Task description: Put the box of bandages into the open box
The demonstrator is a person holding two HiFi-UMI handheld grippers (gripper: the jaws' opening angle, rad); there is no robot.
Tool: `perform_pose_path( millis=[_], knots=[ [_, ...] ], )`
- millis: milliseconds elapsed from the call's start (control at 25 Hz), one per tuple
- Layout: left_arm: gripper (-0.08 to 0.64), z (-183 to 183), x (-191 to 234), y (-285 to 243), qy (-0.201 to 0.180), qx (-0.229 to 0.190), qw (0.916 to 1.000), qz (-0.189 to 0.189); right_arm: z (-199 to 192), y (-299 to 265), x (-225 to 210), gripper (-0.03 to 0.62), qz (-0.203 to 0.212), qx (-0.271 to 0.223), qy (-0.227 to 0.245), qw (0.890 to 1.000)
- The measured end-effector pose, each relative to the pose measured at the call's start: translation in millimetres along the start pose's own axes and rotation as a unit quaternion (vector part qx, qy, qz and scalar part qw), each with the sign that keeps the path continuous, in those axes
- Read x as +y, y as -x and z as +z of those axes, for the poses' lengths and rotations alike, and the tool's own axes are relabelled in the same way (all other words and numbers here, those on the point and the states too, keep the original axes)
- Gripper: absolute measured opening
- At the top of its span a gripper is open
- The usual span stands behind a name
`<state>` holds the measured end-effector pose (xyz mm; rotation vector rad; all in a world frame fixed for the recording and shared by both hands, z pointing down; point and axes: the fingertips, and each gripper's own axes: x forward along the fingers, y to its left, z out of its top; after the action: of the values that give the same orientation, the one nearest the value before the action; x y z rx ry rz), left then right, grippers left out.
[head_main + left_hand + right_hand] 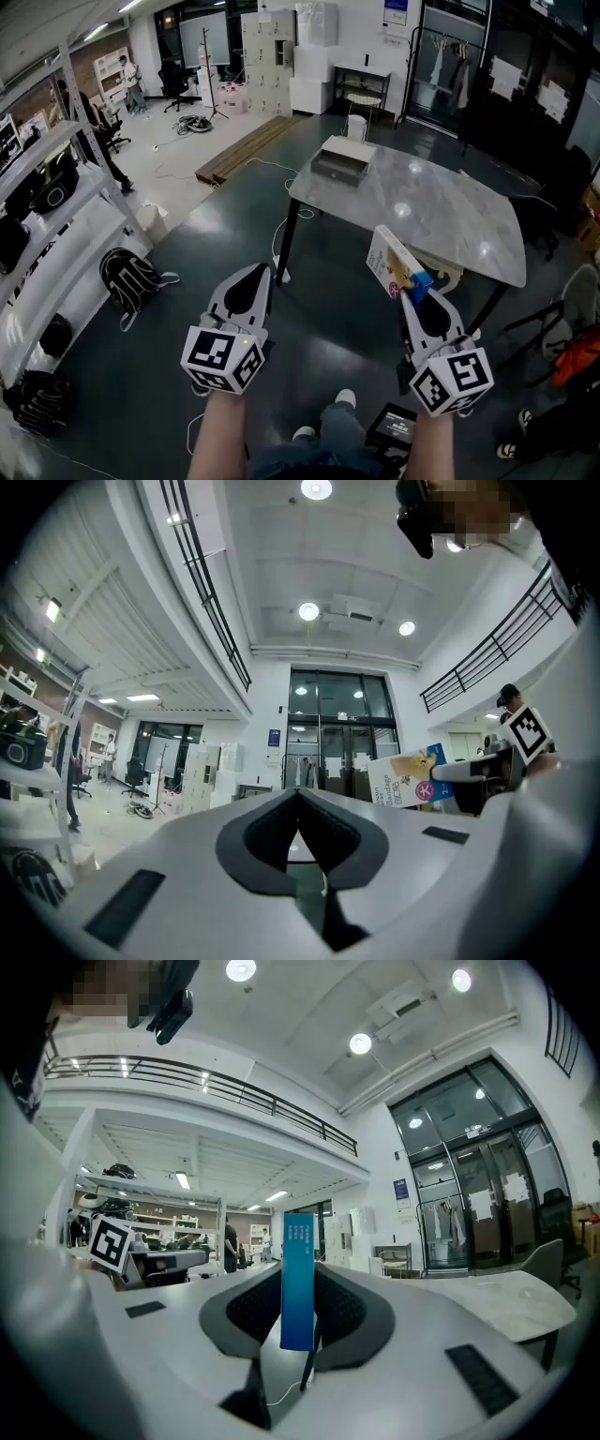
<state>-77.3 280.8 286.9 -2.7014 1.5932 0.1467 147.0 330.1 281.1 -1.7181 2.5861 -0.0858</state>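
The right gripper (410, 292) was clamped on the box of bandages (395, 262), which stood up tilted out of its jaws, well short of the table (450, 220). In the right gripper view the box's narrow blue edge (298, 1279) rose upright between the two dark pads (349, 1312), which pressed on it from both sides. The left gripper (255, 277) was empty. In the left gripper view its jaws met at the tips with nothing between them, and the bandage box (409, 778) showed off to the right.

The open box (341, 157) sat on the far left corner of the marble-topped table, well apart from both grippers. A stretch of bare tabletop and the table's near edge lay between it and the held box. A black table leg (289, 239) stood at the near left corner, with a white cable (278, 255) trailing on the dark floor beside it.

To the left stood a white shelving rack (66, 202) loaded with dark gear, and a black backpack (127, 277) lay on the floor near its foot. Far off, wooden planks (246, 147) lay on the floor in front of white lockers (268, 47). An orange bag (577, 354) sat at the right edge. The person's shoes (345, 398) showed near, between the two marker cubes.
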Motion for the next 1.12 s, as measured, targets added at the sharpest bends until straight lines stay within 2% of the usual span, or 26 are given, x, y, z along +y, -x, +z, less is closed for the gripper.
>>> perform_pose_path(
  millis=[320,920,1120],
  knots=[
    [0.012,-6.5,27.0,-60.1,-0.005,0.001,0.9999,0.014,0.4,-66.2,-32.7,0.101,0.02,-0.006,-0.002,1.0],
    [0.012,-13.0,52.9,-232.2,-0.019,0.014,0.9993,0.029,12.9,-215.7,-146.6,0.1,0.058,-0.002,-0.016,0.998],
    [0.012,-14.3,54.7,-270.8,-0.02,0.004,0.9992,0.035,14.5,-246.0,-165.5,0.101,0.078,-0.003,-0.003,0.997]
  ],
)
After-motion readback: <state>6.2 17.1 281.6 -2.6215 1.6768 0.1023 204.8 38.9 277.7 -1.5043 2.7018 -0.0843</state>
